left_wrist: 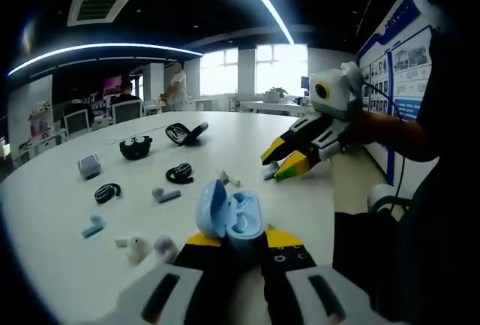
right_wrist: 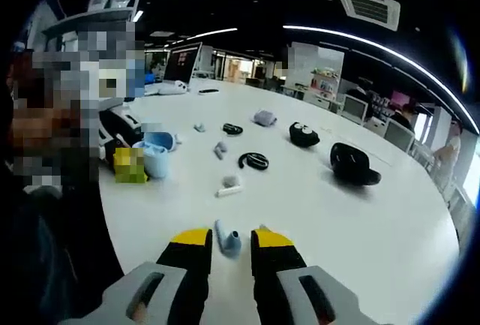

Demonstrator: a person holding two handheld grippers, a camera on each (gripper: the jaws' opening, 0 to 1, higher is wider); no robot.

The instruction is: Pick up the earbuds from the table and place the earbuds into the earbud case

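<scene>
Left gripper (left_wrist: 231,241) we see clamped on the open blue earbud case (left_wrist: 229,216); right gripper (right_wrist: 229,241) pinches a blue earbud (right_wrist: 227,239), case at its 10 o'clock.

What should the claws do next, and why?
Probably carry the light blue earbud over to the open blue case. The right gripper has its jaws around the earbud, and the left gripper holds the case with its lid up, away from the earbud.
</scene>
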